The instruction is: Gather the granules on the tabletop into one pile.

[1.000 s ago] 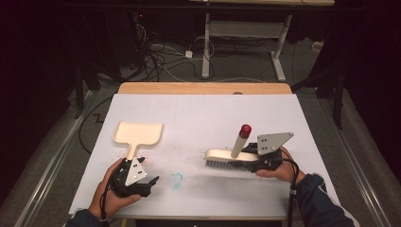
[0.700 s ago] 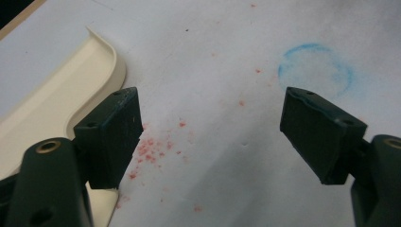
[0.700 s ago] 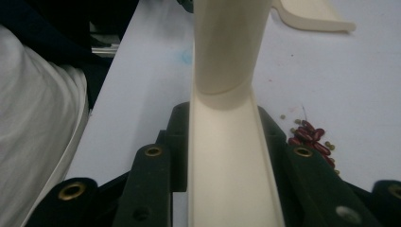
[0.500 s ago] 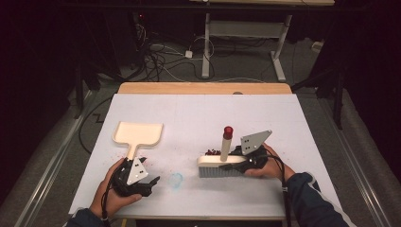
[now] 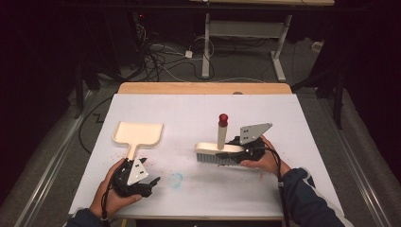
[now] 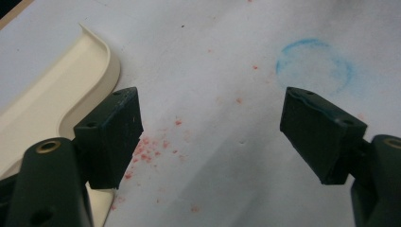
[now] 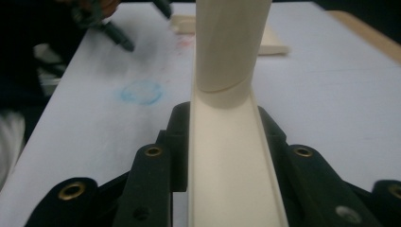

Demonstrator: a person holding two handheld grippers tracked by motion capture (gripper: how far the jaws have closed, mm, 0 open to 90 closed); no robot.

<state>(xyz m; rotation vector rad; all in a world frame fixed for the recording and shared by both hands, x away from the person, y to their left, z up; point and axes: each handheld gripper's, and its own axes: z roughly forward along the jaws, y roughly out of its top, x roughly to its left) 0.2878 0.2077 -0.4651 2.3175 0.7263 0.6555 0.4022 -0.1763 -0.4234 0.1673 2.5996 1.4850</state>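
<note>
A cream brush [image 5: 218, 149] with grey bristles and an upright handle tipped in red stands on the white table right of centre. My right gripper [image 5: 238, 151] is shut on the right end of its back. In the right gripper view the black jaws press both sides of the brush [image 7: 227, 161]. A cream dustpan [image 5: 139, 134] lies flat at the left. My left gripper [image 5: 147, 182] rests just below its handle, jaws open, nothing between them. In the left gripper view the dustpan [image 6: 56, 94] lies beside the left jaw, and red crumbs [image 6: 151, 146] dot the sheet.
A blue ring mark [image 5: 176, 179] sits on the white sheet [image 5: 198, 113] between the two hands, and the left gripper view has the ring [image 6: 314, 64] ahead of its right jaw. A wooden table edge [image 5: 203, 88] runs along the far side. Cables and desk legs lie on the floor beyond.
My right gripper has carried the brush leftward across the table, toward the blue ring. The left hand and the dustpan have stayed where they were.
</note>
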